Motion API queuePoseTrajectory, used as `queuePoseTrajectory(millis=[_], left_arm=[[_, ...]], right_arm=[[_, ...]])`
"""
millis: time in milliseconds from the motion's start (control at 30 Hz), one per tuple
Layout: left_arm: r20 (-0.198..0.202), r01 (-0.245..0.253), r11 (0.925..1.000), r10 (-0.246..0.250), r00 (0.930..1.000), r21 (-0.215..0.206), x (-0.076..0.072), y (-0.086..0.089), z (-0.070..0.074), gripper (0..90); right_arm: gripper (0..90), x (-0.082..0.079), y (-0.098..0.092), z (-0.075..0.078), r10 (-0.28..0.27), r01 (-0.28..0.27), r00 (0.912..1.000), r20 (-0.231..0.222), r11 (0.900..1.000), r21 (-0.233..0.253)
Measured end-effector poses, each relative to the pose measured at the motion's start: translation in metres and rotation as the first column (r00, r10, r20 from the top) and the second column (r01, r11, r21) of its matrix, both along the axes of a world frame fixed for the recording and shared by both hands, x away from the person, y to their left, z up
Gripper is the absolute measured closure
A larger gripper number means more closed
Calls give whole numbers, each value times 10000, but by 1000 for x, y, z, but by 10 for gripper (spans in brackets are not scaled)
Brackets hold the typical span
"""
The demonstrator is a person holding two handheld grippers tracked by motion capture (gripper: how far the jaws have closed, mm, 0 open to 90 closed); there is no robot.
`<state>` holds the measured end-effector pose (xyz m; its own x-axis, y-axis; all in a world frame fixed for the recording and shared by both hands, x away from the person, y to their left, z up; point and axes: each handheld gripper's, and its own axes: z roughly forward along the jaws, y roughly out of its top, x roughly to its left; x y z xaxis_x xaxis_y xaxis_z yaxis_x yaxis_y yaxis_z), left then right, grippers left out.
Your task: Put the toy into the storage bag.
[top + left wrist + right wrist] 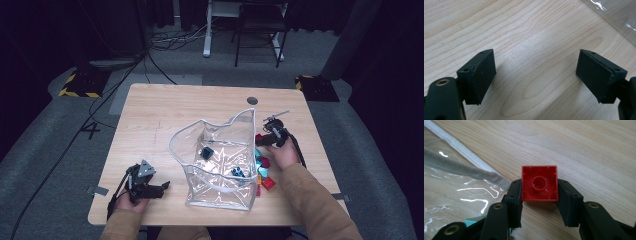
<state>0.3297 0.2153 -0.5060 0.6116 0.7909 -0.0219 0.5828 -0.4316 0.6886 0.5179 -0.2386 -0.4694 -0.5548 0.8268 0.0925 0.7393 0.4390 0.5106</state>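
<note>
Red block [539,183], hollow underside toward the camera, clamped between the two jaws of the right gripper [539,195] just beside the clear plastic bag [220,160], above the table [150,115]. The jaws bear on two opposite side walls of the block, gripping only its lower part; most of it stands free above them. Judged risk: with so shallow a hold on smooth plastic, the block may pivot or slip out if the gripper tilts or knocks the bag's rim on the way over. The bag's white-edged rim [469,152] lies close to the left in the right gripper view, and the wall on that side rises in a peak [245,117]; being soft, it may fold inward and shut the mouth if pushed. Two small dark pieces [206,151] already lie inside the bag. More blocks, red and turquoise [263,170], are heaped against the bag's right side beneath the right hand [285,152], where a sleeve could scatter them. Left gripper [534,75], jaws spread wide and holding nothing, sits over bare wood near the table's front left, well apart from the bag, so nothing steadies the bag at present.
</note>
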Motion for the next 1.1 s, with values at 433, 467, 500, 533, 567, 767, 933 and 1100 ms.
queuePoseTrajectory(millis=[433,467,500,533,567,767,933,1100], left_arm=[[1,-4,10000,4,10000,7,0,0,0,166],[1,-5,10000,5,10000,5,0,0,0,166],[4,-7,10000,7,10000,5,0,0,0,166],[3,-11,10000,11,10000,-3,0,0,0,166],[3,-10,10000,10,10000,-2,0,0,0,166],[5,-6,10000,6,10000,4,0,0,0,166],[-1,-16,10000,16,10000,-4,0,0,0,166],[-1,-16,10000,16,10000,-3,0,0,0,166]], right_arm=[[586,-11,-15,26,-16,-6,9990,451,9989,473],[586,-12,-16,29,6,-31,9988,490,9987,517],[586,-14,-18,32,17,-49,9986,520,9981,622],[586,-17,-21,38,33,-79,9982,591,9969,778],[586,-18,-22,41,52,-105,9979,646,9965,827],[586,-27,-24,56,194,-285,9958,900,9945,1011],[586,-39,-24,74,502,-637,9918,1173,9915,1137],[586,-51,-23,96,746,-987,9844,1593,9839,1488]])
